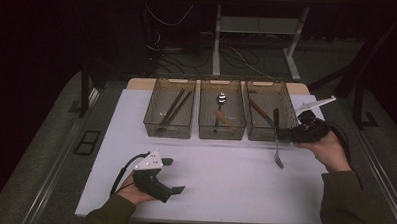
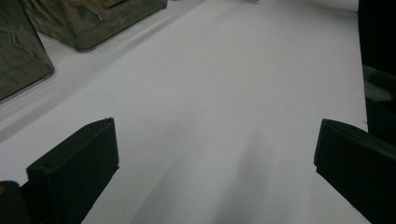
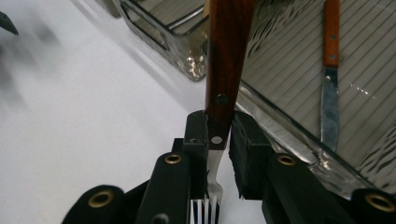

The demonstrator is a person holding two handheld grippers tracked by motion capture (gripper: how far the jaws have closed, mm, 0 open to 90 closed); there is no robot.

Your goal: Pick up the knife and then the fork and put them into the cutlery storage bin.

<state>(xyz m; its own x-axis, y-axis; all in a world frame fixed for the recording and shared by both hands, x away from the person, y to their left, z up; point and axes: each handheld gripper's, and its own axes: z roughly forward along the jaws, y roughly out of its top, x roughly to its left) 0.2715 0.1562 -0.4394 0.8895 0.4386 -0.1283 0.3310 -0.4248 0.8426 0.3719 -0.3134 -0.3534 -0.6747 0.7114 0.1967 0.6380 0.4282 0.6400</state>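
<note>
A fork with a dark wooden handle (image 1: 276,119) and steel tines (image 1: 279,160) hangs tines down at the front of the right-hand bin (image 1: 287,102). My right gripper (image 1: 285,135) is shut on it. In the right gripper view the jaws (image 3: 218,135) pinch the lower end of the handle (image 3: 229,51), and the tines show below them. A wooden-handled knife (image 3: 330,70) lies inside that bin. My left gripper (image 1: 173,175) rests on the white table (image 1: 224,178) near the front left, open with nothing between its jaws (image 2: 215,144).
Three clear bins stand in a row at the back of the table. The left bin (image 1: 151,110) holds dark sticks, the middle bin (image 1: 204,112) a spoon (image 1: 221,99) and a wooden piece. A desk frame and cables are beyond the table.
</note>
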